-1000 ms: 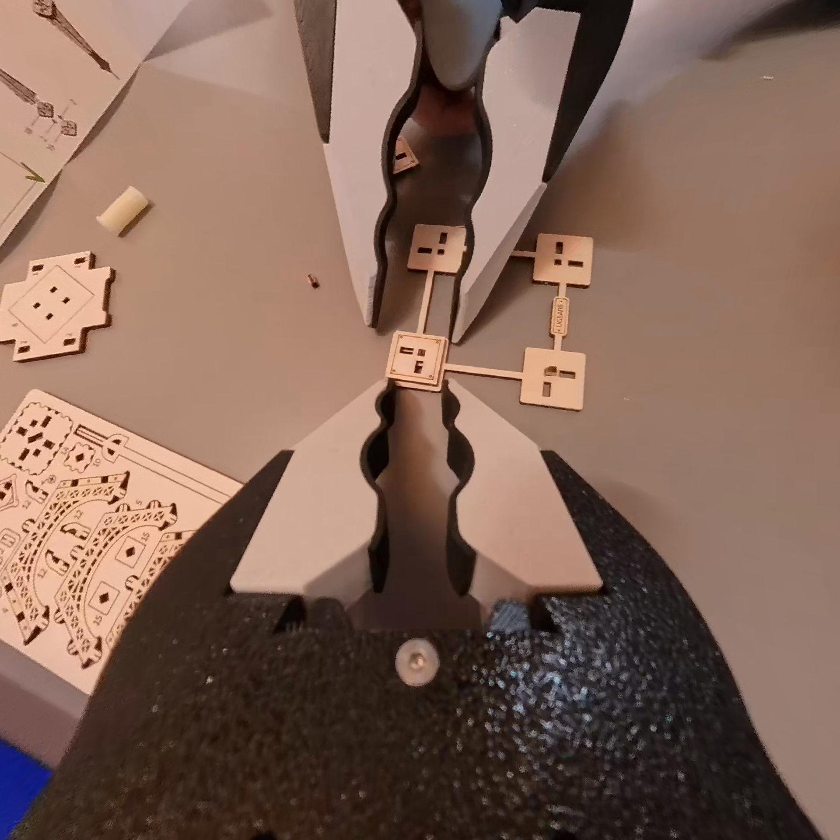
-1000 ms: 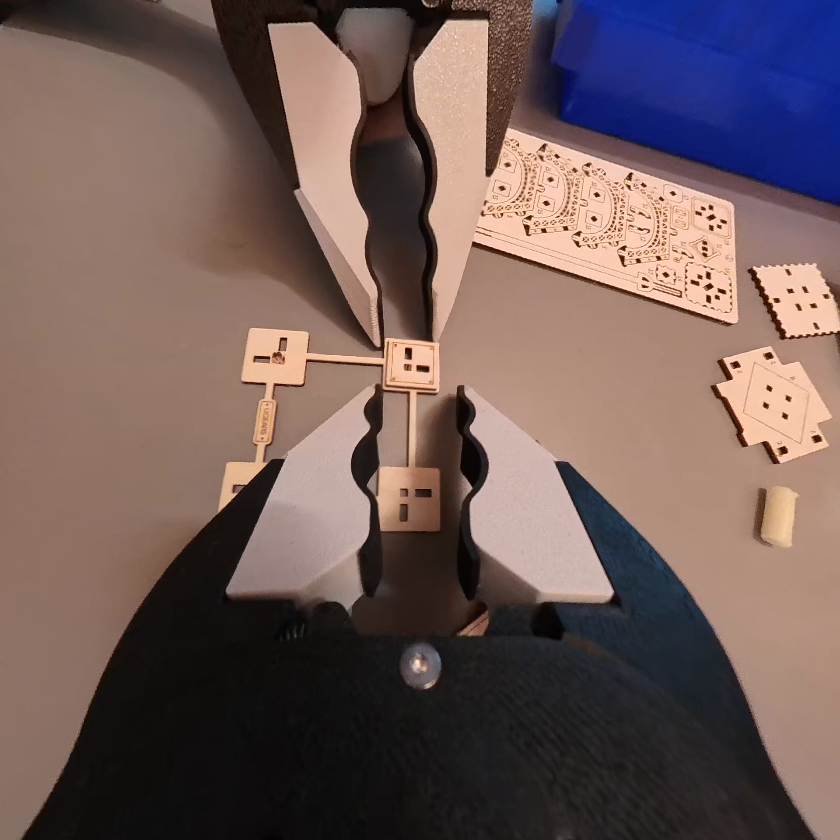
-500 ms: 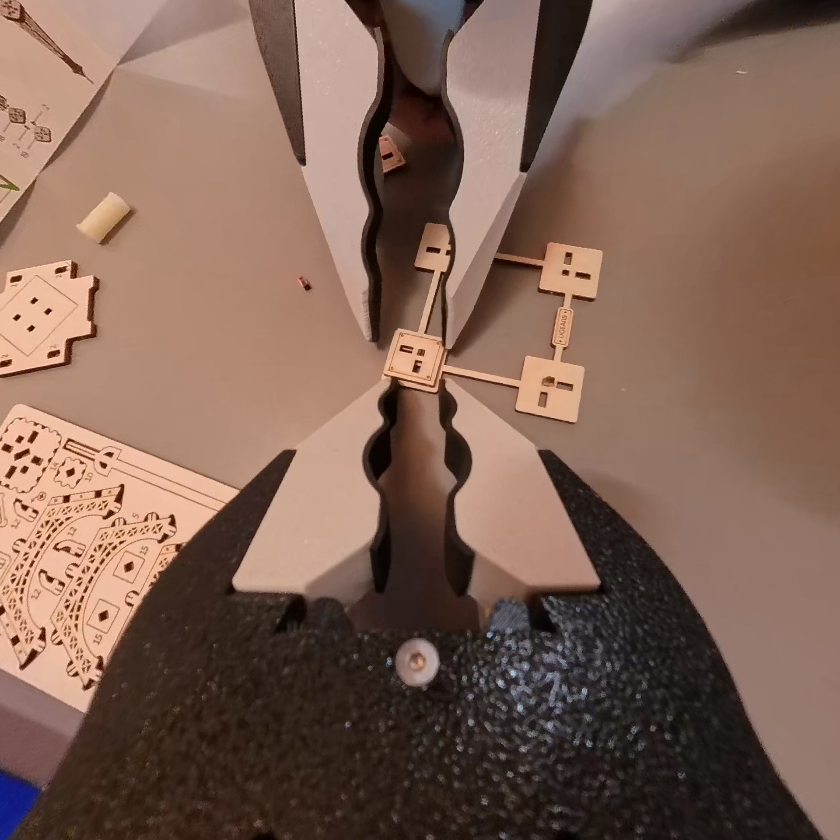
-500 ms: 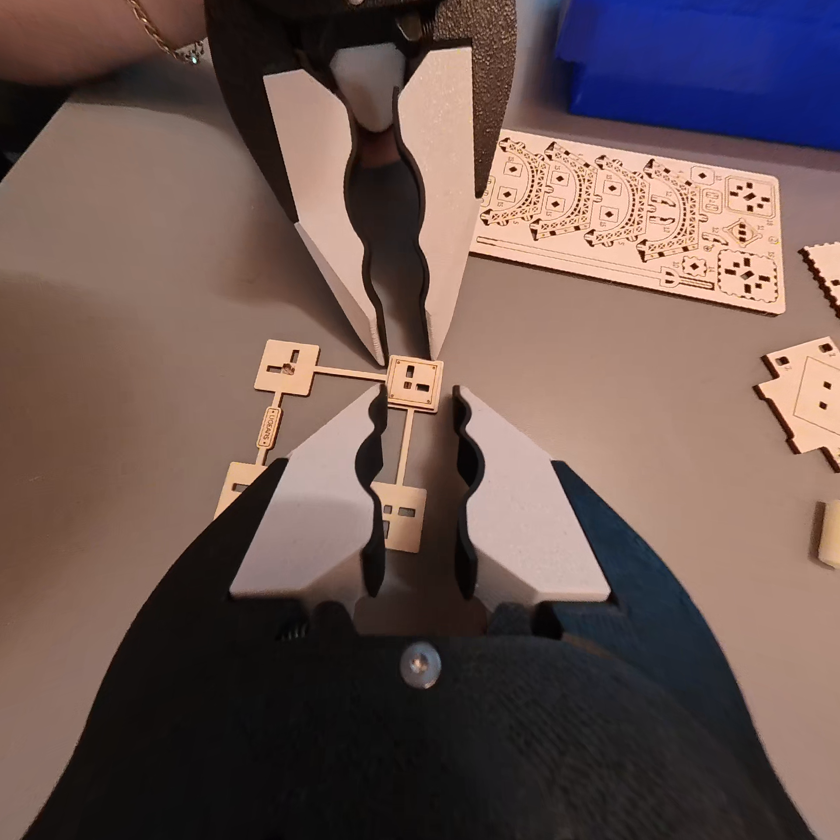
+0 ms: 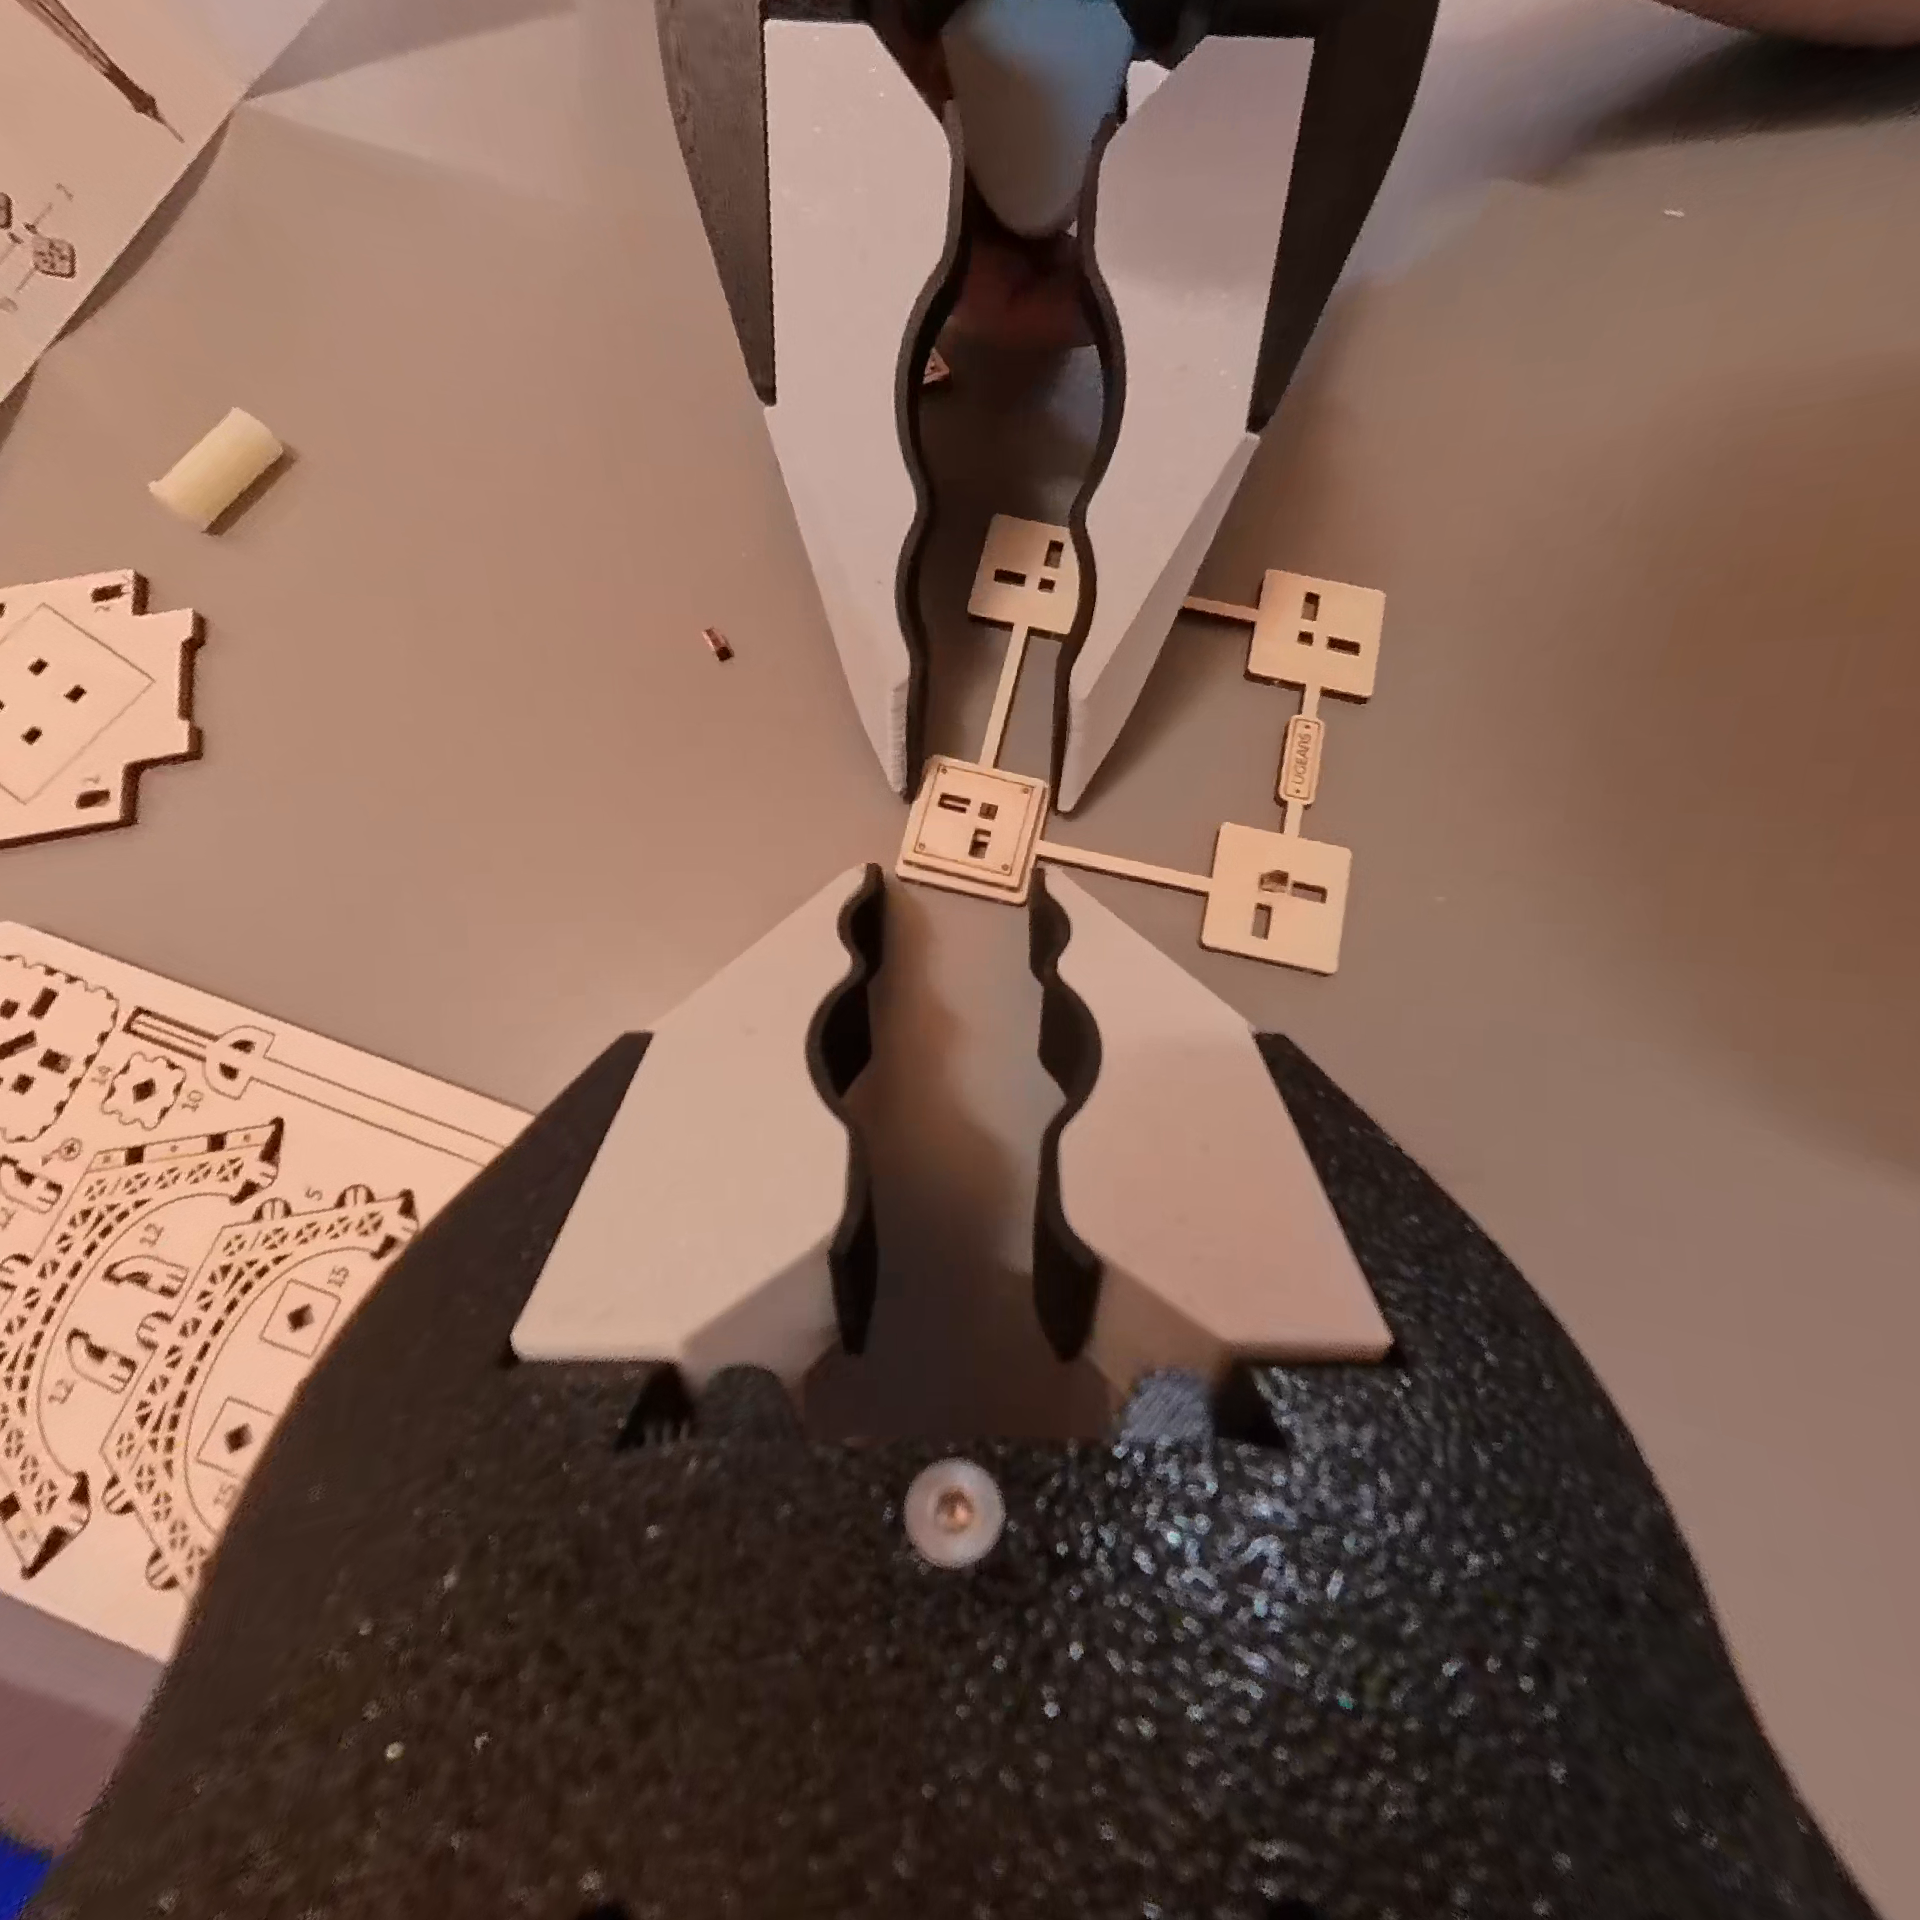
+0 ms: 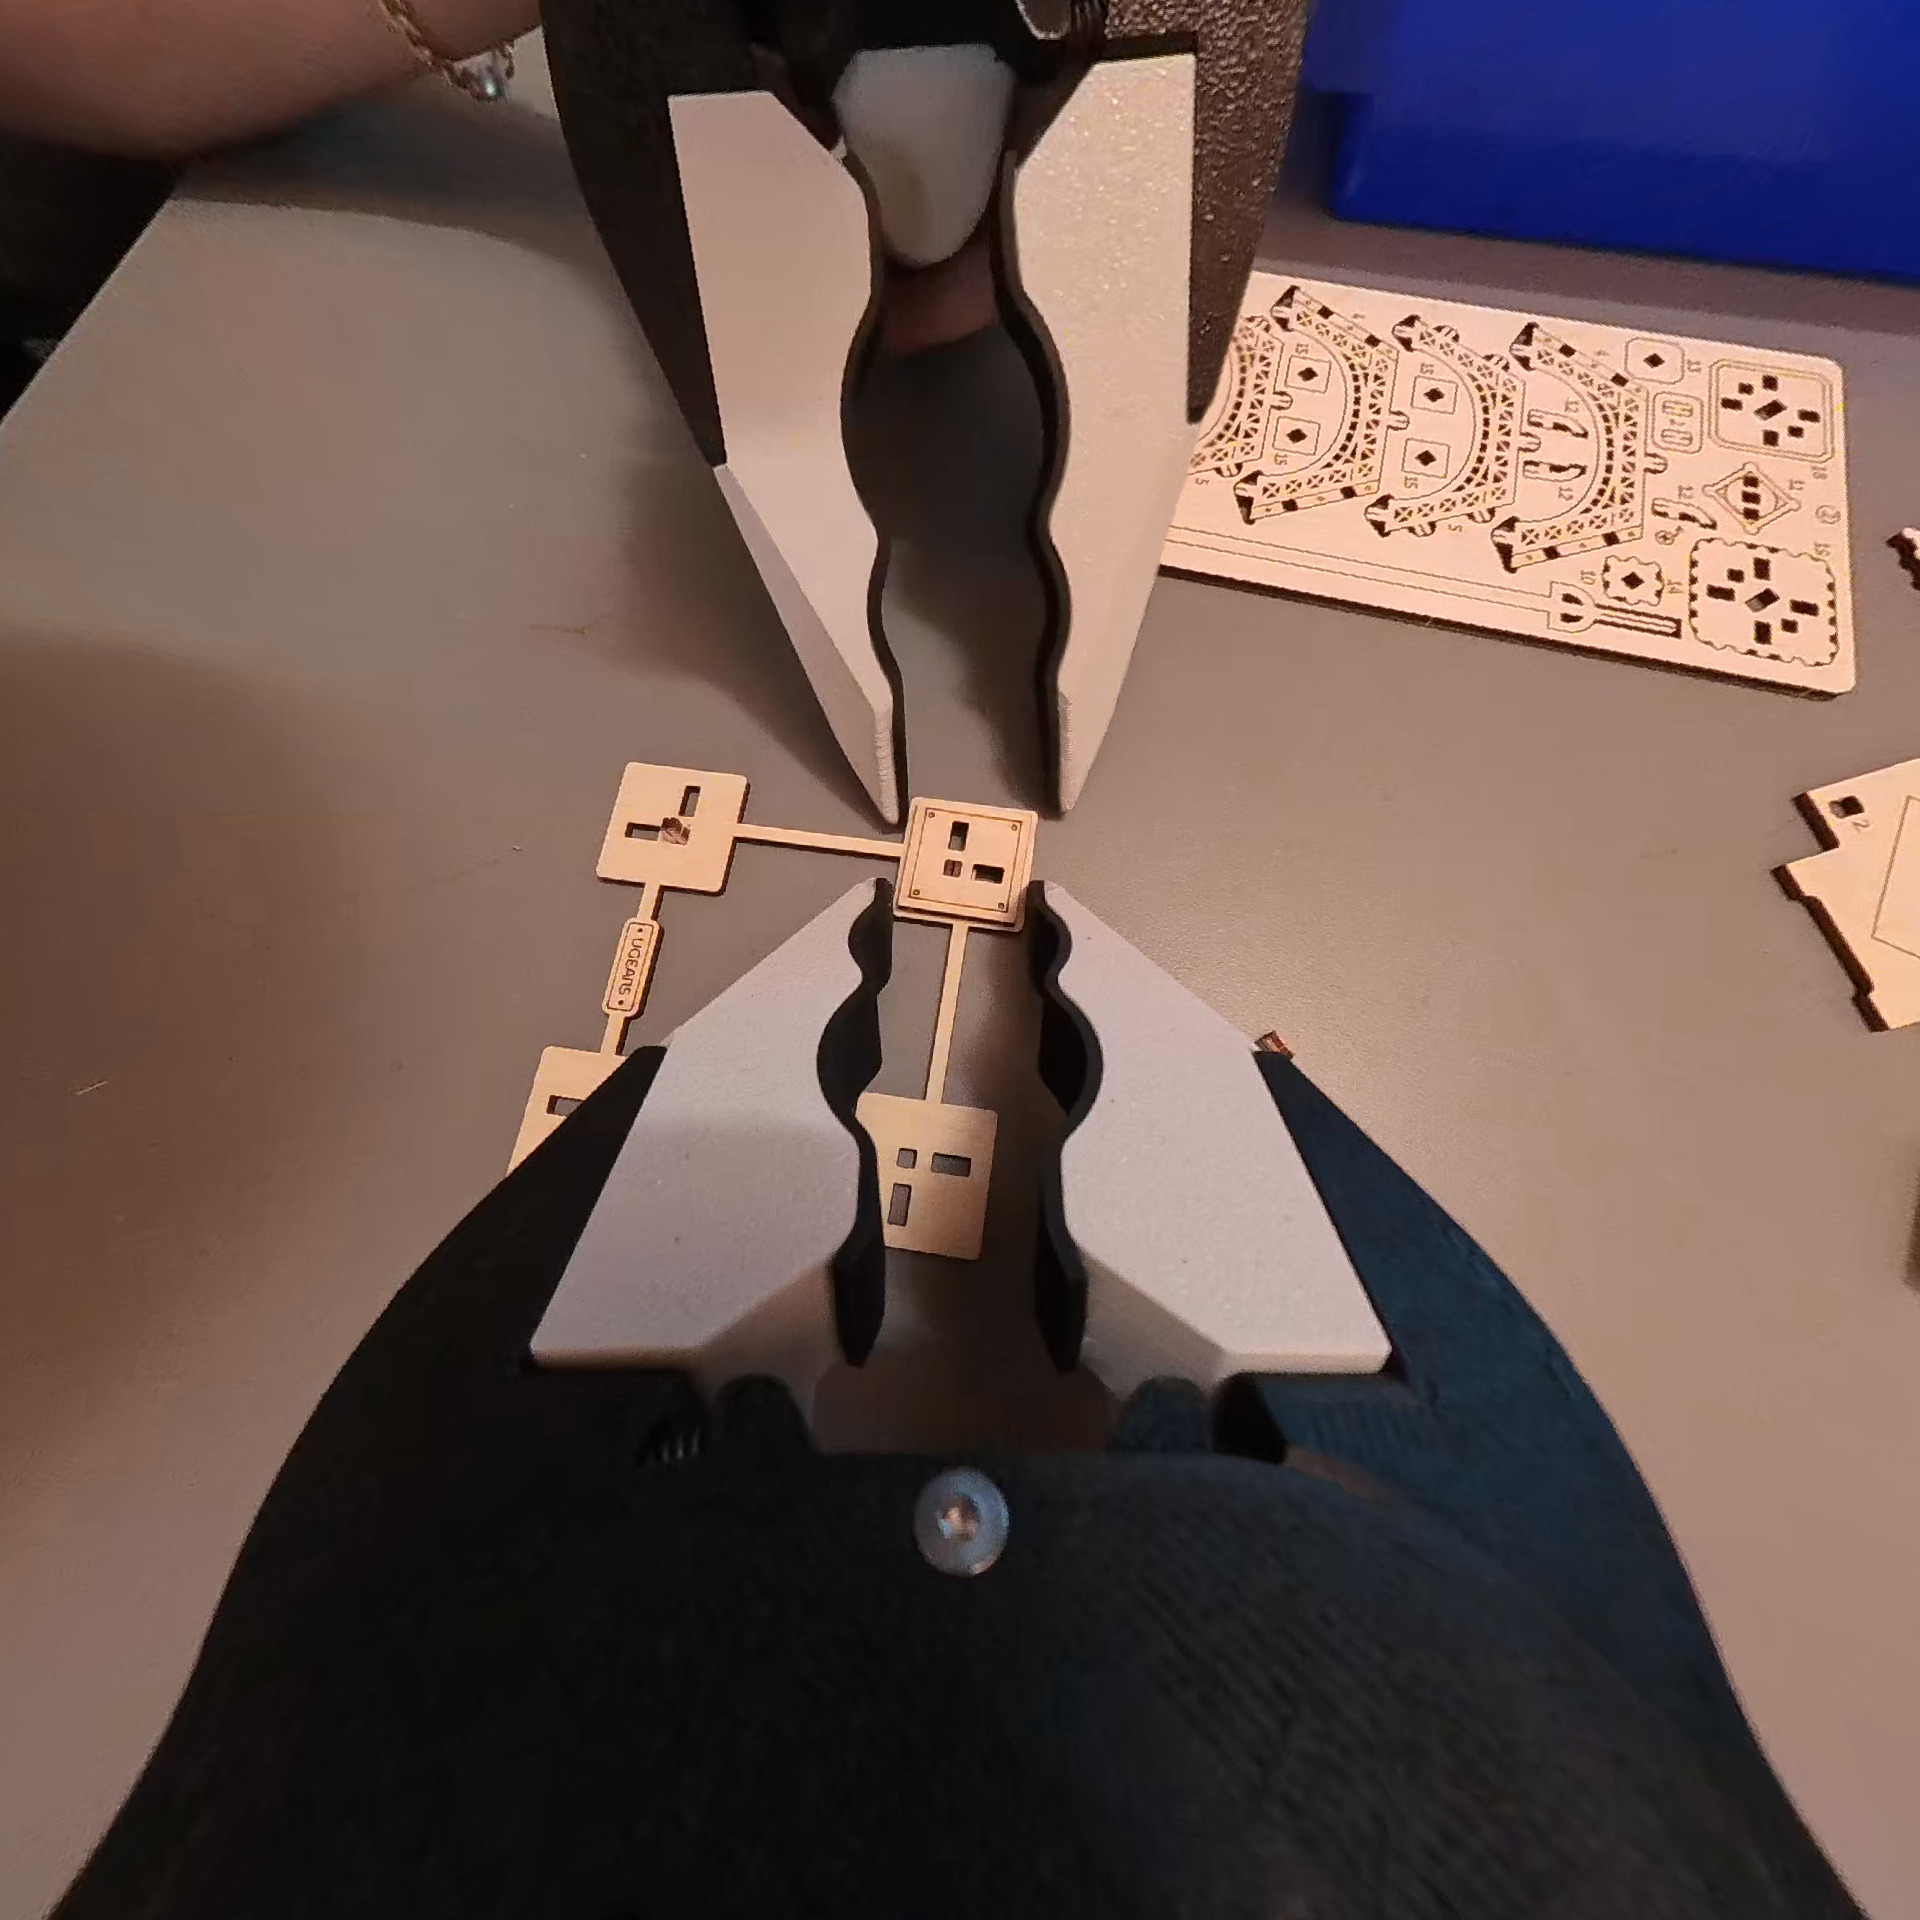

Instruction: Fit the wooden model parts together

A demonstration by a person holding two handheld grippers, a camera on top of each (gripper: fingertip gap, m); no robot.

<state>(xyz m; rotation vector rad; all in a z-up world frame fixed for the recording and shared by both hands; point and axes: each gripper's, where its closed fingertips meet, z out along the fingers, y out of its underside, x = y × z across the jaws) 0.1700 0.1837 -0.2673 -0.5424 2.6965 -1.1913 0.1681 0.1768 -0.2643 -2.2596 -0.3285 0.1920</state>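
Wooden frame piece (image 5: 1143,748) lying flat on grey table (image 5: 1610,520), small square plate (image 5: 971,840) stacked on its near corner. Left gripper (image 5: 956,894) sitting just behind plate, jaws apart, gripping nothing. Right gripper (image 5: 982,800) facing it from far side, also spread, straddling frame strut. Parts sheet (image 5: 156,1247) lying off left.

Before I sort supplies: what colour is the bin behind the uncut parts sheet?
Bright blue bin, clearest in the right wrist view, beyond the parts sheet.

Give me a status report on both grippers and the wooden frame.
Left gripper and right gripper open, tips flanking the stacked corner square. Four-square frame flat on table. Nothing blocking.
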